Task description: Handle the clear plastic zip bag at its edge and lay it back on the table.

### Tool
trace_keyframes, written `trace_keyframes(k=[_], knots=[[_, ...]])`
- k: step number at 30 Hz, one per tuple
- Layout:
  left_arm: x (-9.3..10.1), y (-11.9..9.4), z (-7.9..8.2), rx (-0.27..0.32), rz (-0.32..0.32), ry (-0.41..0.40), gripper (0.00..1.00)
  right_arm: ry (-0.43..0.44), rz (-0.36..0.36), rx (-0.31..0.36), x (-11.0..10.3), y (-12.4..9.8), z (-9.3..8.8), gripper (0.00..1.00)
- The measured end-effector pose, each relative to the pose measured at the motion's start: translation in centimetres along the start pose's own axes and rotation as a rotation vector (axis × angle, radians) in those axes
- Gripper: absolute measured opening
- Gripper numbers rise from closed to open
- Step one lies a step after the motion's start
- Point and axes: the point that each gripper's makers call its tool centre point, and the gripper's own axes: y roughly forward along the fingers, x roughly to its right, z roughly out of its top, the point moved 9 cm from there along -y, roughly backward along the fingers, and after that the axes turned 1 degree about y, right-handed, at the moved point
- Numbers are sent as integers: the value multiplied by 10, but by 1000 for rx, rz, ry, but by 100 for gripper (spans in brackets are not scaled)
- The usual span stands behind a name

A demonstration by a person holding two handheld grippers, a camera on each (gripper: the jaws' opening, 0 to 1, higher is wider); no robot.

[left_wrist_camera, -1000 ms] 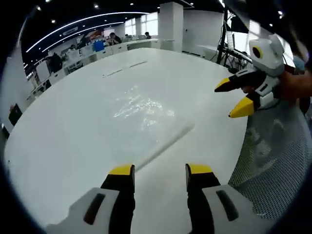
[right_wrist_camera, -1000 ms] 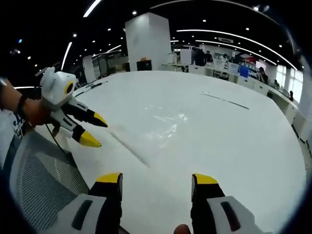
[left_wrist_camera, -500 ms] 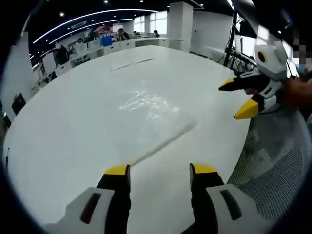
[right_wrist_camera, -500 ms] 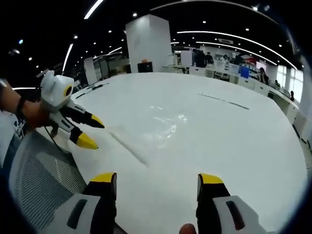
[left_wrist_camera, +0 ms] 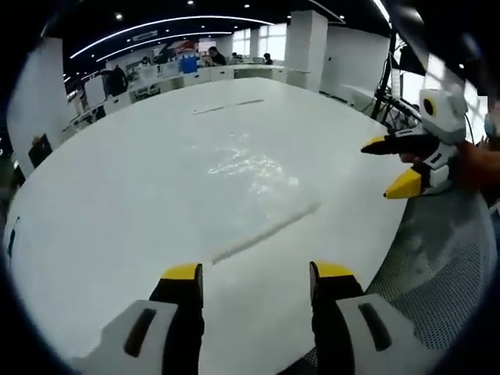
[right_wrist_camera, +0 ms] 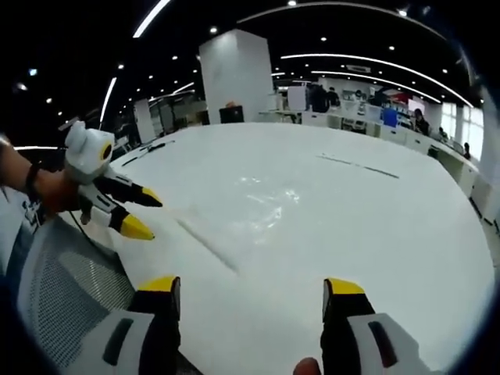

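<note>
Open office (right_wrist_camera: 351, 98) — white pillar (right_wrist_camera: 234, 78)

The broad white round table (left_wrist_camera: 117, 195) lies open across the middle of both views. On it lies the clear plastic zip bag (left_wrist_camera: 254, 176), flat, its straight edge running diagonally just above the jaw tips. In the left gripper view the right gripper (left_wrist_camera: 394, 168), jaws apart, hangs at the right edge over the table rim. In the right gripper view the left gripper (right_wrist_camera: 141, 212), jaws apart, hangs at the left. A grey mesh chair back (right_wrist_camera: 58, 301) stands at lower left there.
</note>
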Motion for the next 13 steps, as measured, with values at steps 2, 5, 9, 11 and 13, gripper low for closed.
trace_keyframes(k=[2,5,9,11,13], knots=[[2,0,-2,-9,-1,-2,54,-3,4,3,0,1,0,75],[3,0,-5,-20,-1,-4,57,-5,13,4,-1,0,0,76],[4,-2,-5,-25,8,-7,58,1,12,11,0,0,0,77],[3,-6,-3,-18,18,-26,58,10,11,17,1,0,1,78],[5,-5,-2,-7,14,-45,59,19,9,24,2,-3,0,78]])
